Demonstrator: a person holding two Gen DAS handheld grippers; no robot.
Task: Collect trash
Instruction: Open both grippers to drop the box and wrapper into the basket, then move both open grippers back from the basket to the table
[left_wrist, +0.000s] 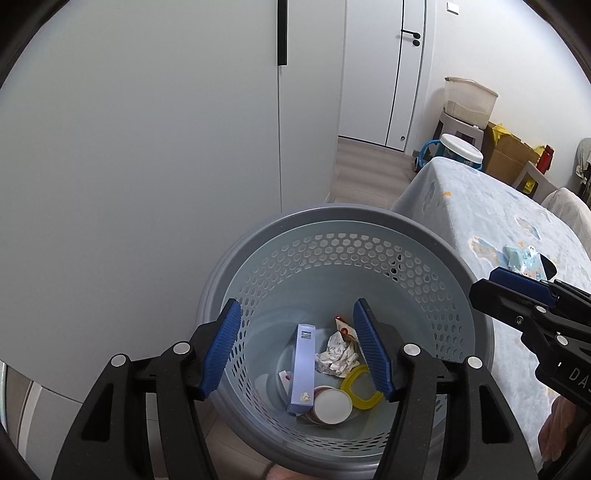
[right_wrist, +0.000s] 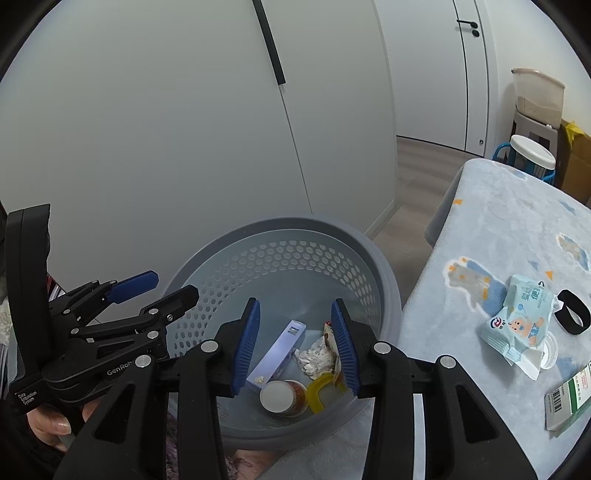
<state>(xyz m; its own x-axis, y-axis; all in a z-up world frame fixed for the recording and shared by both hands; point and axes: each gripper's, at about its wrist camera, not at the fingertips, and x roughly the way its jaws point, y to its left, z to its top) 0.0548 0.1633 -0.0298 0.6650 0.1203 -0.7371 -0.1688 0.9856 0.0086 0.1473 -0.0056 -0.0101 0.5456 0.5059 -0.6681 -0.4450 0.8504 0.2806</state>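
Note:
A grey perforated trash basket (left_wrist: 258, 236) (right_wrist: 384, 273) stands on the floor beside the table. Inside lie a lilac box (left_wrist: 303, 369) (right_wrist: 280, 350), crumpled paper (left_wrist: 338, 354) (right_wrist: 314, 356), a yellow ring (left_wrist: 360, 386) (right_wrist: 319, 391) and a white-lidded cup (left_wrist: 332, 406) (right_wrist: 277, 397). My left gripper (left_wrist: 297, 343) (right_wrist: 166, 284) is open and empty above the basket. My right gripper (right_wrist: 295, 339) (left_wrist: 495, 284) is open and empty above it too. A pack of baby wipes (right_wrist: 517, 325) (left_wrist: 521, 258) lies on the table.
The table has a pale blue patterned cloth (right_wrist: 498, 229). On it are a black band (right_wrist: 572, 312) and a green and white box (right_wrist: 569, 398). White cabinet doors (left_wrist: 147, 147) stand behind the basket. Tubs, a stool and cardboard boxes (left_wrist: 509, 155) sit at the far right.

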